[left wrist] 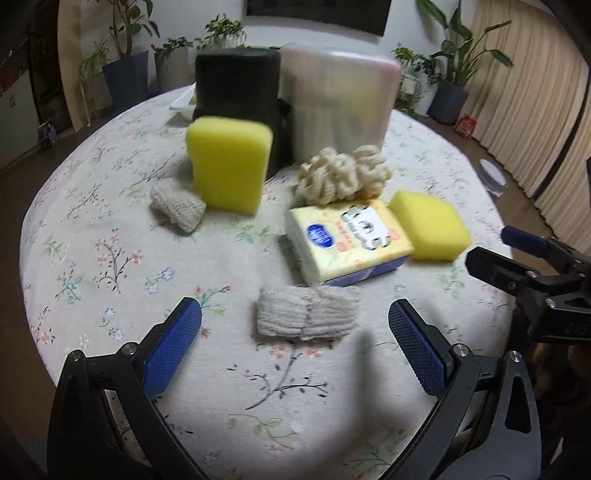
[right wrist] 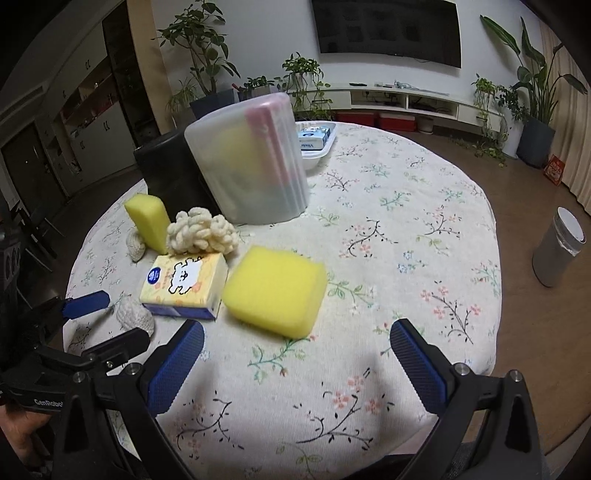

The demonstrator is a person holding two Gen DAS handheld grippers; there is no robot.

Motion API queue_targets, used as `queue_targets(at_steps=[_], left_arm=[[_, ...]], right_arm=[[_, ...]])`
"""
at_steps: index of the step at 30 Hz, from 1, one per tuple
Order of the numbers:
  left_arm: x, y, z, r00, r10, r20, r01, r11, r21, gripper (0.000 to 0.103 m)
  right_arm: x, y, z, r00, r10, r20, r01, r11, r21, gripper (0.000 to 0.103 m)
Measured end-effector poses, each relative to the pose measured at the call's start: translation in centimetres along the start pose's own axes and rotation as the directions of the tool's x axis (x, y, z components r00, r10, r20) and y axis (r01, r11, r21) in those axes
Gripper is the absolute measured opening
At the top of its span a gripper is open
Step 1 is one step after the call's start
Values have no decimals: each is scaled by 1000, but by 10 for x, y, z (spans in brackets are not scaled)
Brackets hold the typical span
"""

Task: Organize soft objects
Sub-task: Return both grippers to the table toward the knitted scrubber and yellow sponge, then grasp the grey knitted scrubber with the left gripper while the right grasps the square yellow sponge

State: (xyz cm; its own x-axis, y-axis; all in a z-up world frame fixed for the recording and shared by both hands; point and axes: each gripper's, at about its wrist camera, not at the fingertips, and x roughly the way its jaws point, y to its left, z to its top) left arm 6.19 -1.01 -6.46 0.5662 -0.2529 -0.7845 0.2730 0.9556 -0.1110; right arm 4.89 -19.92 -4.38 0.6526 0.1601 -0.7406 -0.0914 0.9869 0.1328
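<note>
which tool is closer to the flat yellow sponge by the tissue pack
Right. The right tool is open just short of the flat yellow sponge. The left tool is open around a knitted cloth, beyond the tissue pack.

Dim indoor light, soft motion blur, heavy fisheye bending and dark vignetted corners.

This is a home living room. A round table (right wrist: 406,229) wears a flowered cloth. On the far wall hangs a dark television (right wrist: 386,29) above a long, low white shelf unit (right wrist: 406,101). Potted plants (right wrist: 199,48) line the far wall, beige curtains (left wrist: 532,92) hang on the right, and cupboards (right wrist: 88,125) stand on the left.
</note>
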Motion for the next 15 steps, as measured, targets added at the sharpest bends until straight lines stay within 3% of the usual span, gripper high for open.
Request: queue_targets(at_steps=[11,14,15], left_arm=[[10,10,0,998,45,-33,-45,999,-17,101],[9,12,-1,998,58,-24,-58,998,-15,93],[8,12,-1,998,67,-19,-67,998,-13,85]], right_arm=[[11,2,7,999,-22,-34,21,1000,-19,103],[13,2,9,999,-13,-40,13,1000,-7,103],[14,3,9,999,-12,-39,12,1000,-8,103]])
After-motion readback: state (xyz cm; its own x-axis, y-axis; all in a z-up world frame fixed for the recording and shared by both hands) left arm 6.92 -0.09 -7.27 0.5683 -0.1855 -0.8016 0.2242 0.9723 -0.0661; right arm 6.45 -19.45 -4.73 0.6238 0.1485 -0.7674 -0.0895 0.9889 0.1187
